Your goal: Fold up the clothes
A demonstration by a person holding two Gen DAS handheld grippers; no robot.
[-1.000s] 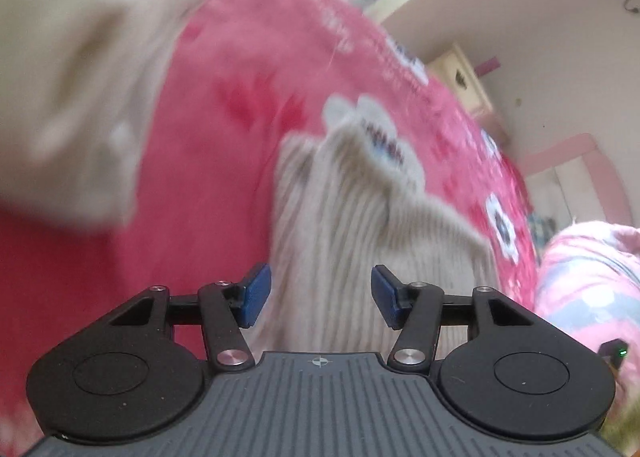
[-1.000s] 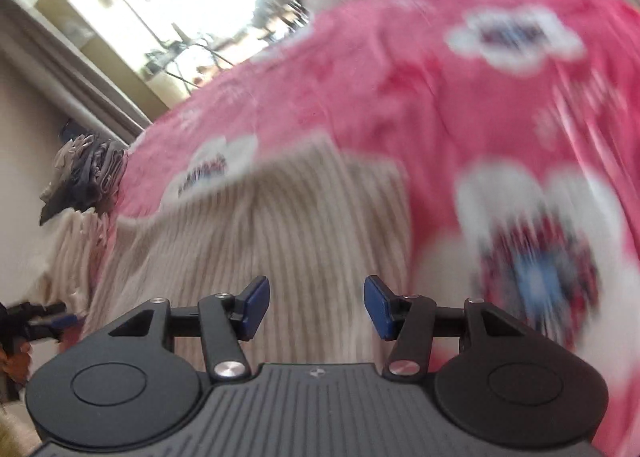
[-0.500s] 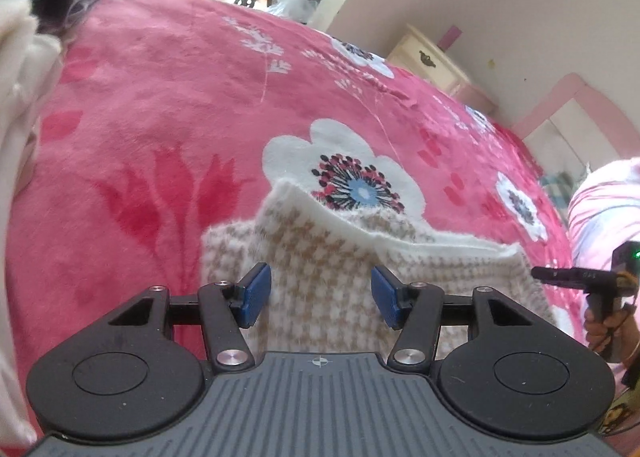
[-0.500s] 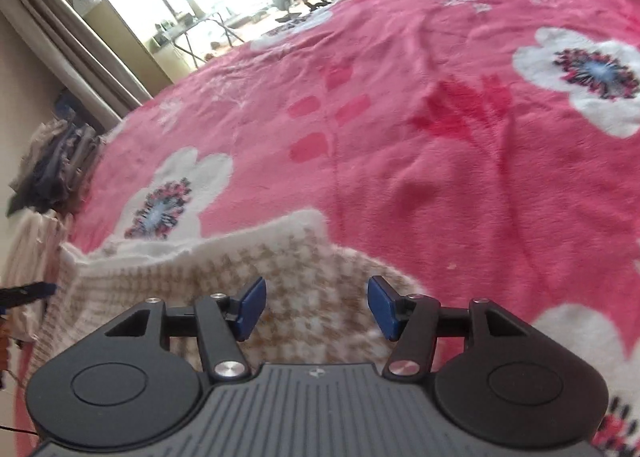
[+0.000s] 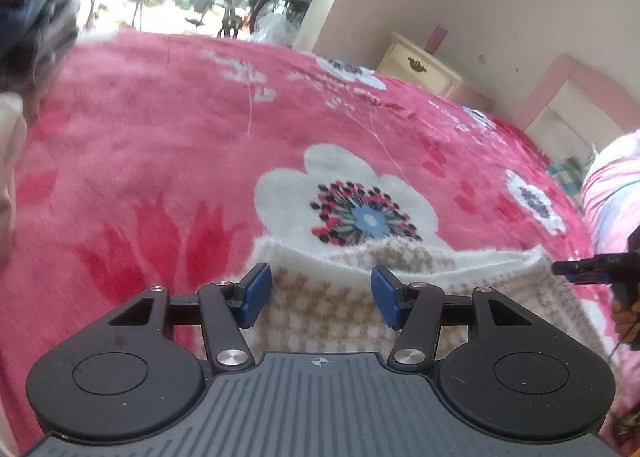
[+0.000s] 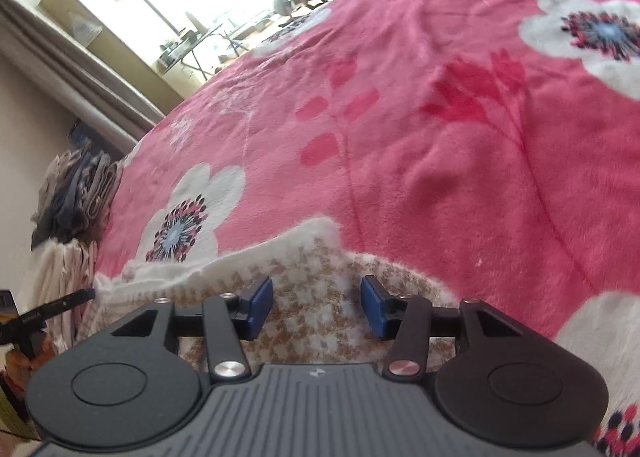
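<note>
A beige-and-white houndstooth knit garment (image 5: 320, 297) with a white fuzzy edge lies flat on the pink floral blanket (image 5: 160, 137). My left gripper (image 5: 320, 295) is open above the garment's near left part, its blue pads (image 5: 256, 295) apart with only cloth showing below. In the right wrist view the same garment (image 6: 316, 269) lies under my right gripper (image 6: 316, 307), which is also open. Each view catches the other tool at its edge: the right gripper (image 5: 592, 269) and the left gripper (image 6: 52, 309).
A pile of dark and grey clothes (image 6: 76, 197) sits at the blanket's left end above a cream ribbed garment (image 6: 64, 273). A cream nightstand (image 5: 424, 65) and a pink frame (image 5: 580, 97) stand by the wall. Pink bedding (image 5: 612, 193) lies on the right.
One second ago both views were blurred over ribbed beige cloth. Now the garment lies still, houndstooth side up, and both grippers have stayed open, drawing back slightly.
</note>
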